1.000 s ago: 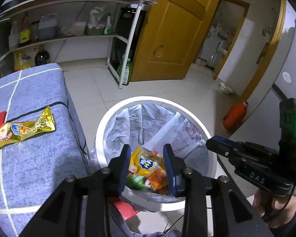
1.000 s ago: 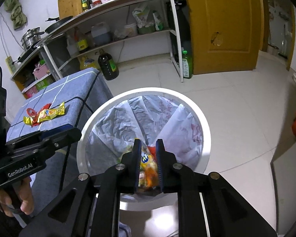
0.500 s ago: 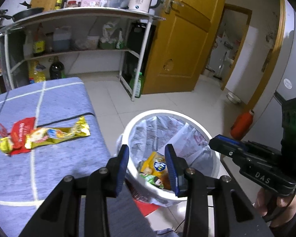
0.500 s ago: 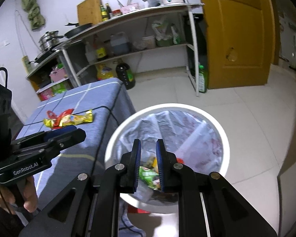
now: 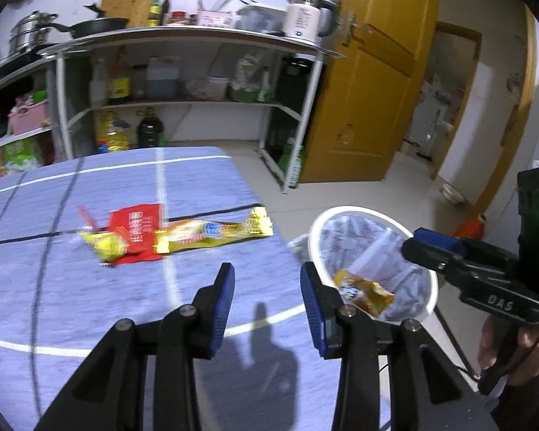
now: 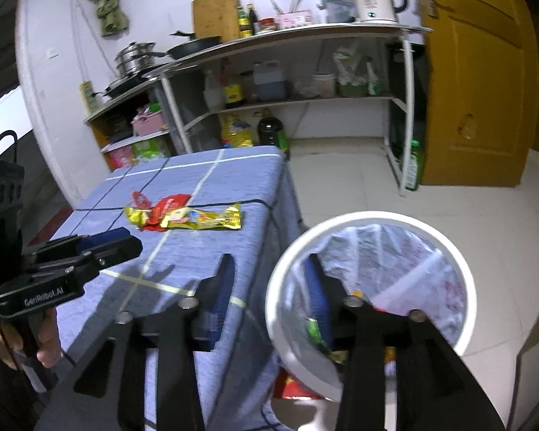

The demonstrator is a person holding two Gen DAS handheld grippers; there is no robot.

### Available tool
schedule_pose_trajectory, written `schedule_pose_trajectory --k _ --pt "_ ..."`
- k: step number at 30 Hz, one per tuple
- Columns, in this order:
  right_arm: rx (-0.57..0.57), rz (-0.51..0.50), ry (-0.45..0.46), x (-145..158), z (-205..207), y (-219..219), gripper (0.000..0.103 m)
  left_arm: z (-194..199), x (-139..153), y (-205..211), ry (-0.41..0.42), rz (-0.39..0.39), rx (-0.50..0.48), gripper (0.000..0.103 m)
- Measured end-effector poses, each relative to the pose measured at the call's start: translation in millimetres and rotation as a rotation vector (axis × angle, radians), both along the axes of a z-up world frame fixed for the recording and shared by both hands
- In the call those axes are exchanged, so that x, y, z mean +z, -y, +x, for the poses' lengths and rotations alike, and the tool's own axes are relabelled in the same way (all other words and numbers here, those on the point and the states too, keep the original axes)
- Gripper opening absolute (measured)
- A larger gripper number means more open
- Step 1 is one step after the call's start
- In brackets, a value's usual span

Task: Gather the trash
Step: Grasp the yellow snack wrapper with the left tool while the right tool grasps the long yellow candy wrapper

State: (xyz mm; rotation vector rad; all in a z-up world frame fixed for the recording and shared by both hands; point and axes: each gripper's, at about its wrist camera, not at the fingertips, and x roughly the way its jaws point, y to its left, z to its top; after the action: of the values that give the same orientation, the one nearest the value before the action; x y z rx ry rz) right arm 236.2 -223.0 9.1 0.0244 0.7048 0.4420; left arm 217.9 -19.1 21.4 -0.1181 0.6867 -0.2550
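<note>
While both tools (image 5: 267, 287) (image 6: 269, 276) open empty, wrappers (image 5: 183, 235) on table (image 5: 90, 305), bin (image 6: 370, 287) nearby.

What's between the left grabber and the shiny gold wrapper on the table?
Nothing but bare blue tablecloth. In the left wrist view the left gripper is open and empty, and only cloth lies between it and the gold wrapper.

Gold wrapper (image 5: 212, 235) over red wrapper (image 5: 136, 222) on blue tablecloth (image 5: 90, 287)
</note>
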Motion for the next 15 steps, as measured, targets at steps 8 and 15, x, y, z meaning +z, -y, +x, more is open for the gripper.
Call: schedule_pose_trajectory --k 8,15 --pt "0.096 -0.057 0.015 -3.3 21.8 -57.3 0.045 -0.6 -3.0 -67.8 -0.002 -0.002 0.124 0.044" --pt "0.102 -0.065 -0.042 -20.4 58.0 -89.4 0.045 12.2 -14.6 -114.5 -0.017 -0.035 0.239 0.044"
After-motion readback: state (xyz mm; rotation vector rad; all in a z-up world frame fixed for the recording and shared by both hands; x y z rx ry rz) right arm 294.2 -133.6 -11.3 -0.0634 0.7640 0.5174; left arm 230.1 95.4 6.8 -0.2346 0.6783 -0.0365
